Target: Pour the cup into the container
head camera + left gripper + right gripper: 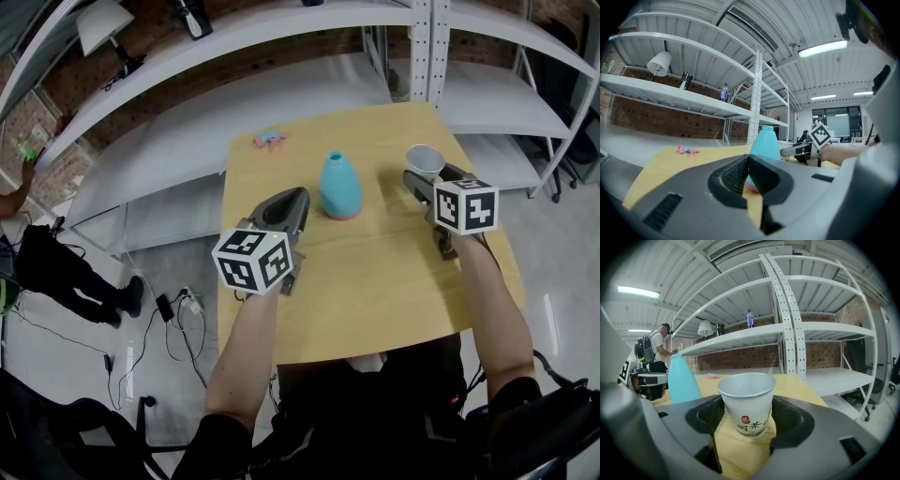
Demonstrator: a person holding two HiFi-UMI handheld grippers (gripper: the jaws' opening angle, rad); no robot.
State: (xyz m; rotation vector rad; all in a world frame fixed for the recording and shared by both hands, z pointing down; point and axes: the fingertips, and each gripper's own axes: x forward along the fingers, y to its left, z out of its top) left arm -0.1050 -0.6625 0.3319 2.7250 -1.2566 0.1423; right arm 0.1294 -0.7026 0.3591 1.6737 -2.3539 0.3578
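Find paper cup upright on table, far rt side, sitting between jaws of rt gripper. Spread wide enough to take cup, seemingly touching its wall on both sides near rim; no dent visible. Can't tell what's inside cup or how full. See lt gripper pinched fully closed on nothing, low over table just left of teal container. Find container standing mid-table, narrow neck up, near cup but apart.

Judging step as grip-and-lift, pour not yet begun. Squeeze only enough to stop slip: thin paper, prob. buckles and spills if clamped hard. Lift straight up, keep rim level while crossing left. Bring lip right over neck before tilting. W/ mouth that small, tilt slowly and pour a thin stream. Maybe steady container w/ lt gripper, since looks tippy if nudged.
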